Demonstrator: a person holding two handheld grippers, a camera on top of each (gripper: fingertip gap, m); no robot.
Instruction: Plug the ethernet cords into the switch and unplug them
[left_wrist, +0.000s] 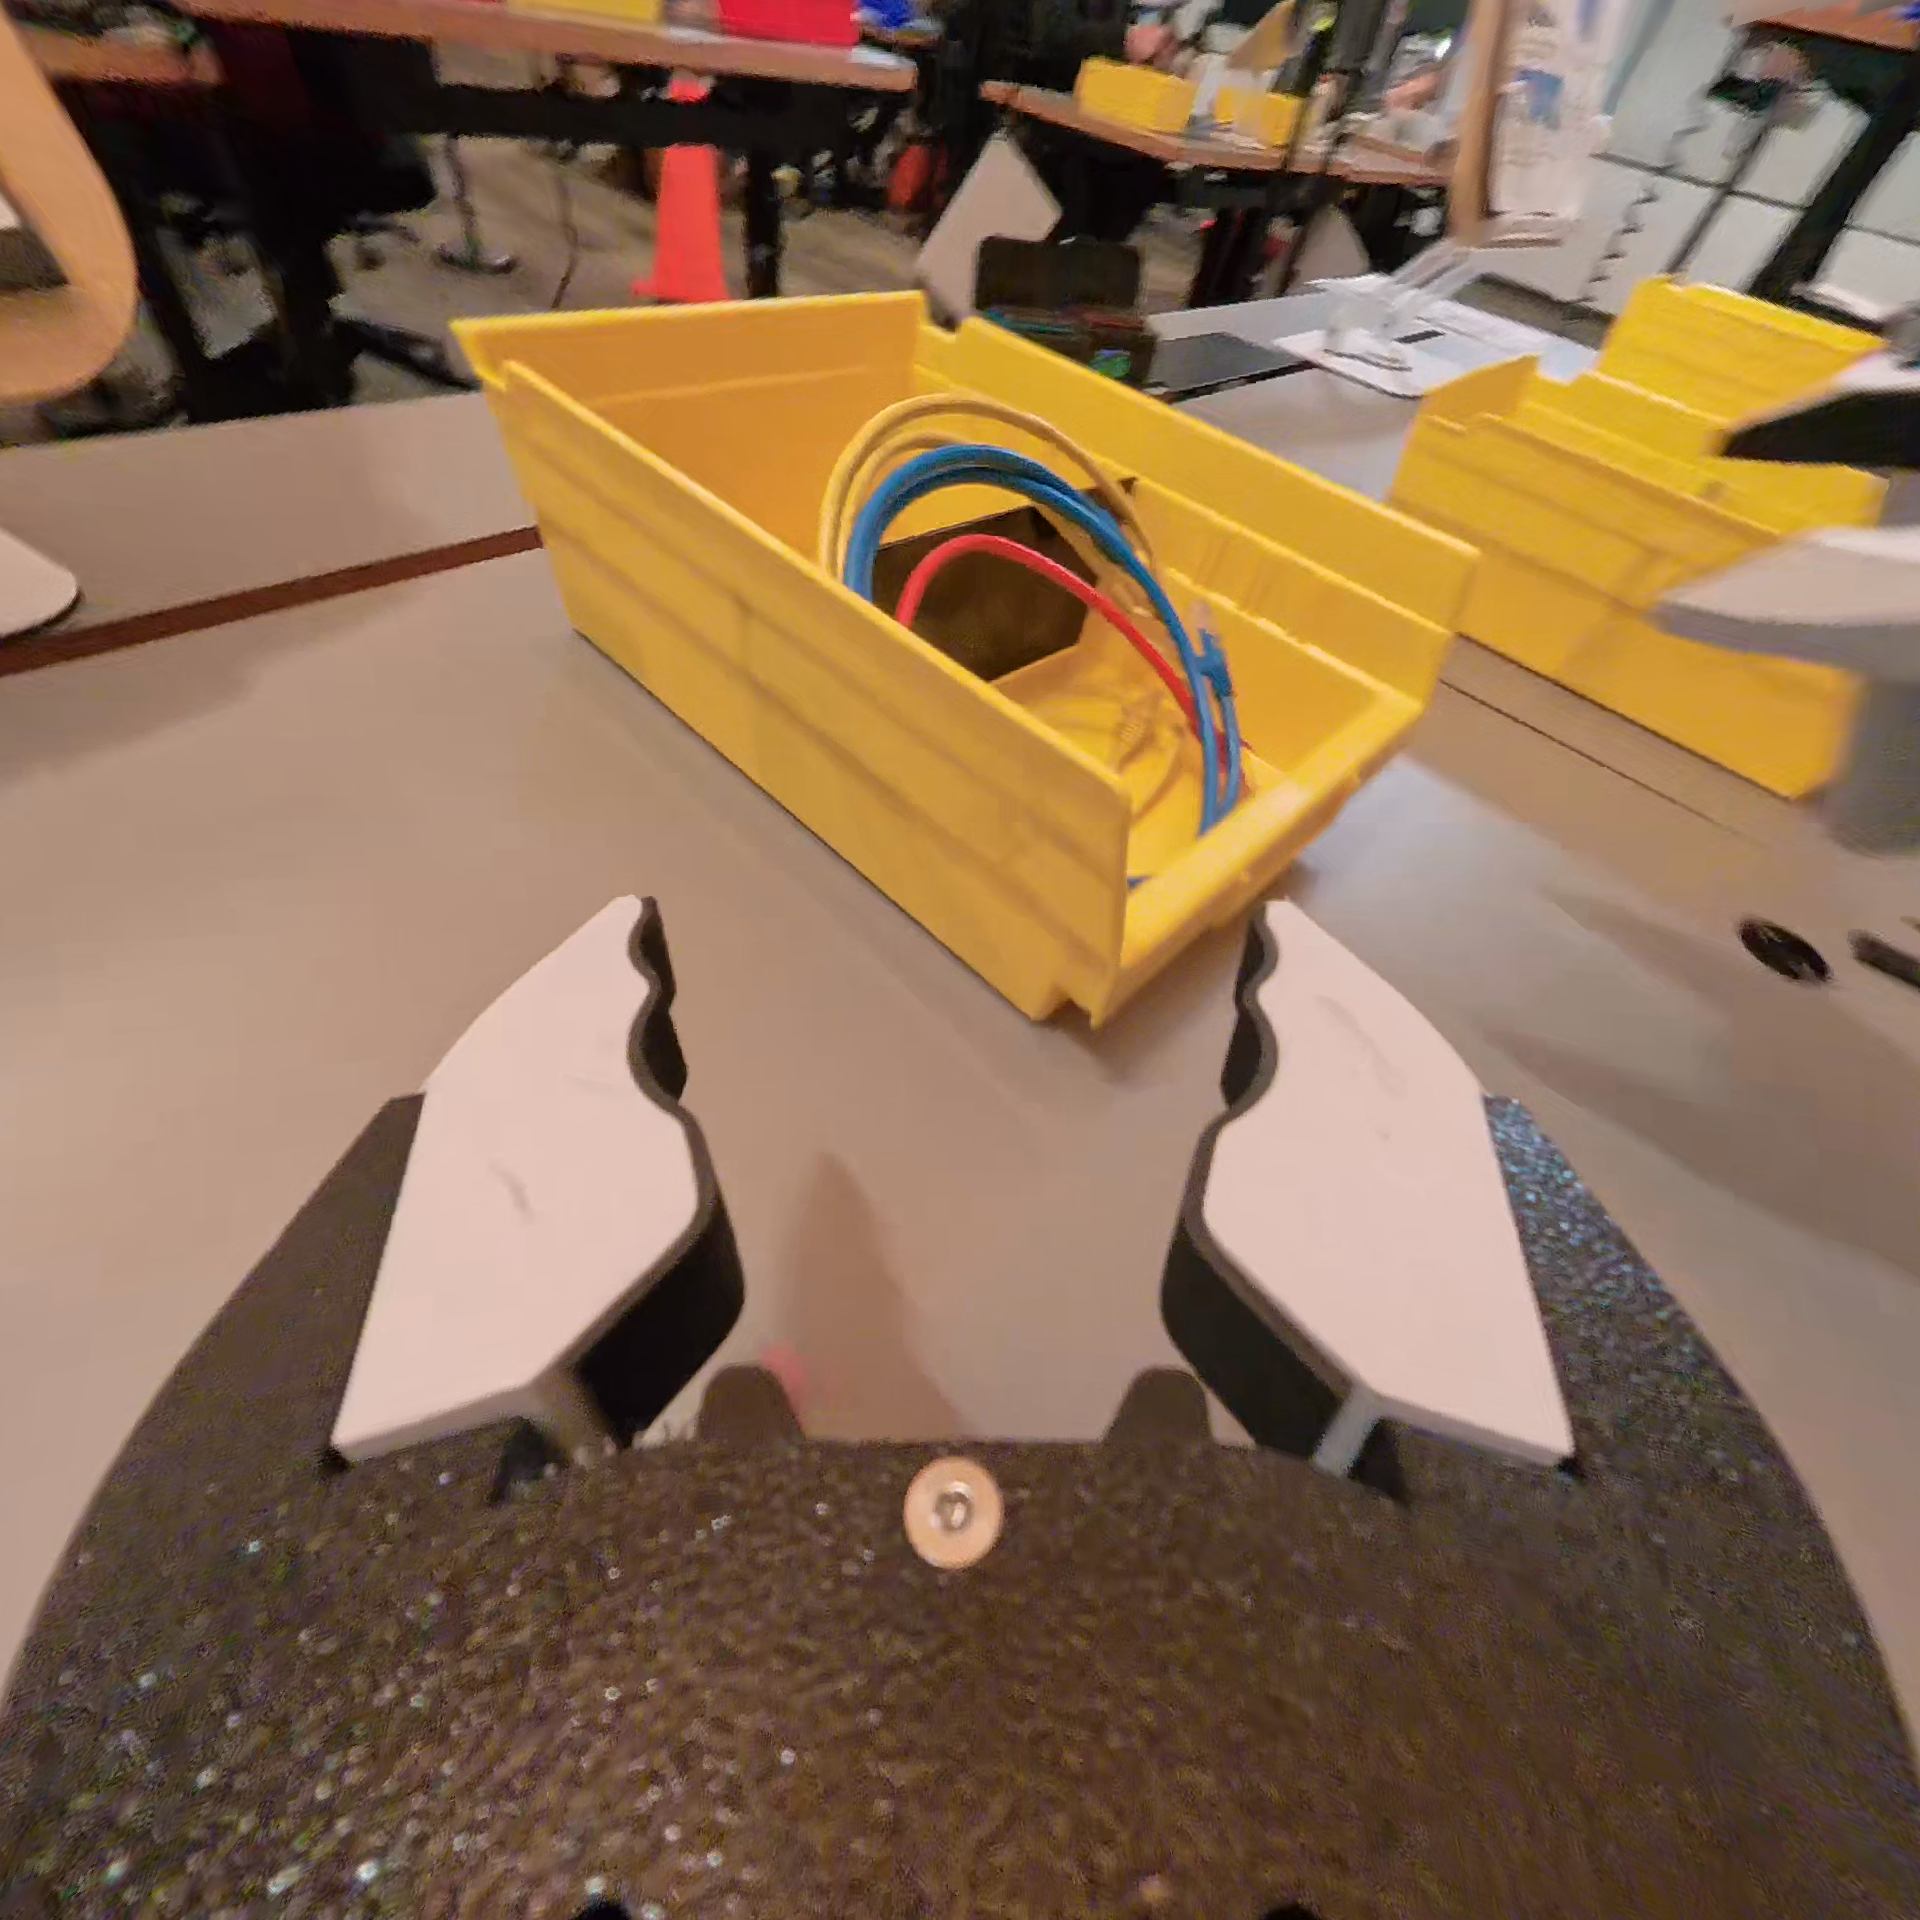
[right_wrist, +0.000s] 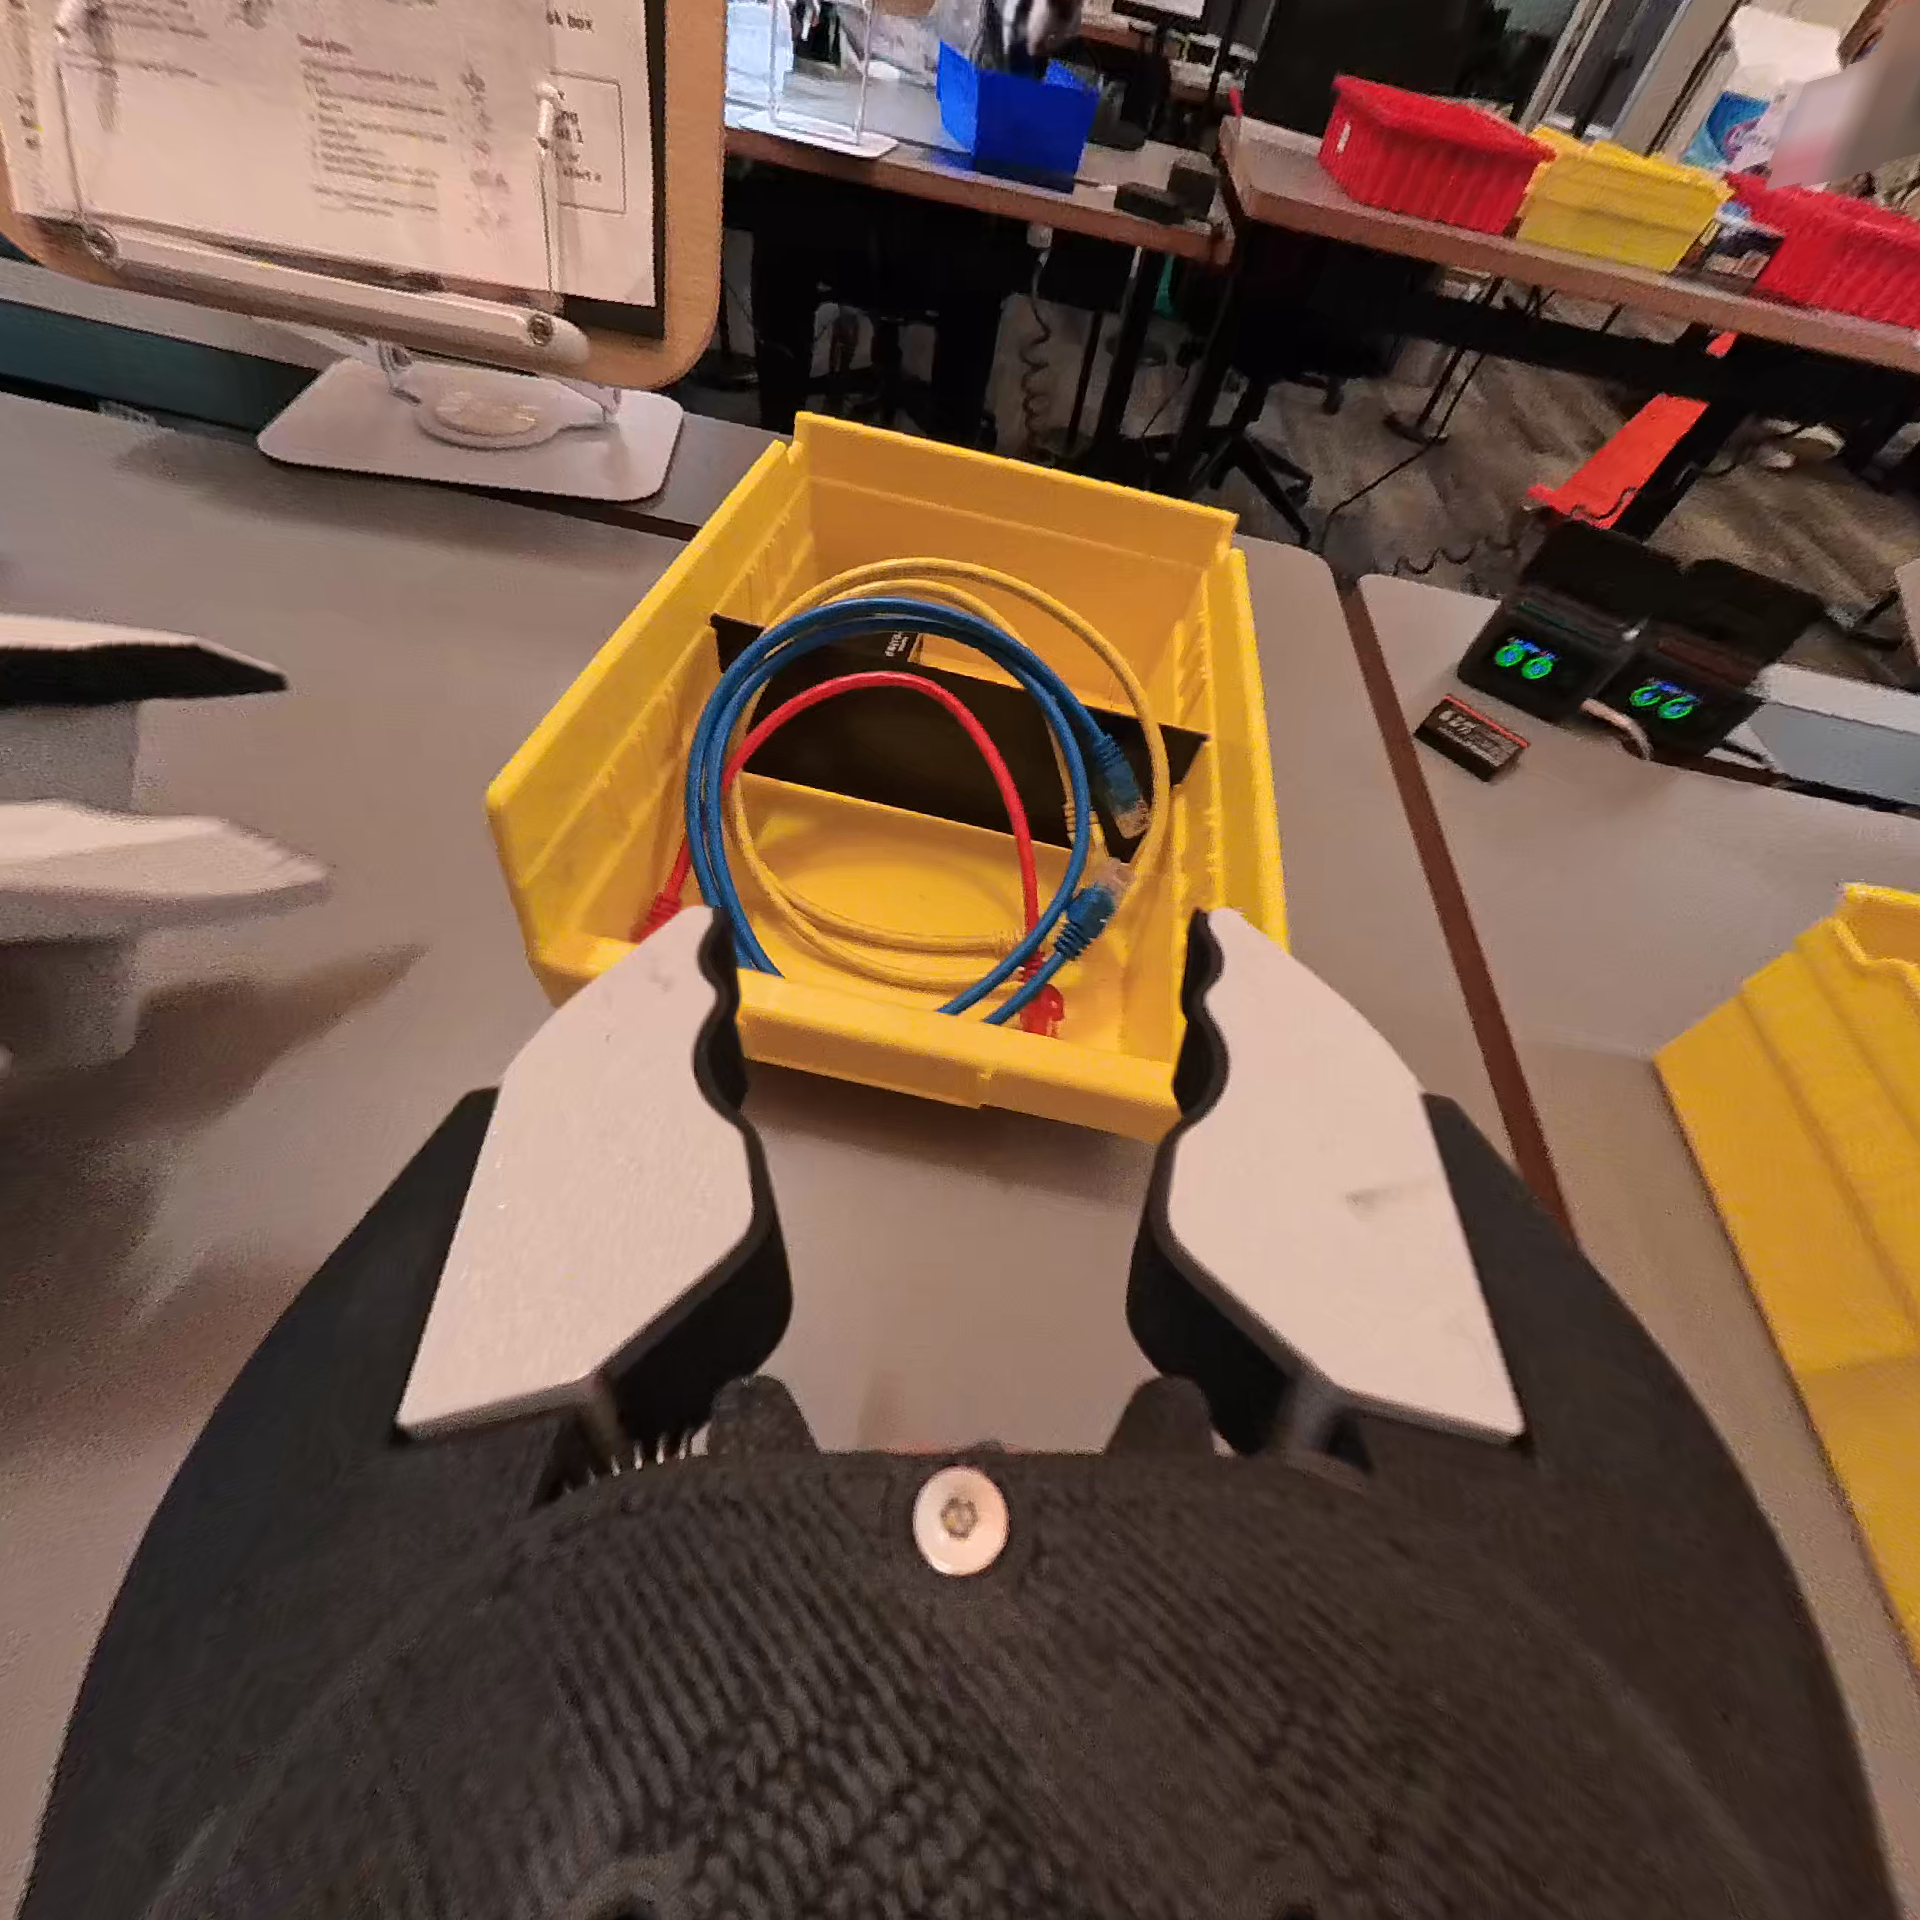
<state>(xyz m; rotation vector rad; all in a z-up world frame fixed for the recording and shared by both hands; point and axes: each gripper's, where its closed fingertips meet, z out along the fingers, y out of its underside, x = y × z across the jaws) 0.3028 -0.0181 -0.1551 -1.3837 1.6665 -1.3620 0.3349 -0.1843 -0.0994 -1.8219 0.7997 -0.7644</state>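
Observation:
A yellow bin (right_wrist: 935, 1060) sits on the grey table and holds three coiled ethernet cords: blue (right_wrist: 717, 769), red (right_wrist: 883, 681) and yellow (right_wrist: 1039, 592). A black divider (right_wrist: 935, 748) crosses the bin, and a black box (right_wrist: 883, 649), perhaps the switch, lies behind it, mostly hidden. My right gripper (right_wrist: 956, 935) is open and empty just in front of the bin. My left gripper (left_wrist: 956, 935) is open and empty near the bin's (left_wrist: 831, 727) front corner. The cords (left_wrist: 987, 462) also show in the left wrist view. Each gripper shows at the edge of the other's view.
More yellow bins (left_wrist: 1662, 540) stand to the right, also in the right wrist view (right_wrist: 1818, 1143). A screen on a stand with papers (right_wrist: 364, 156) is at the back left. Two small black devices with green lights (right_wrist: 1600, 665) sit on the neighbouring table. A table seam (right_wrist: 1455, 935) runs right of the bin.

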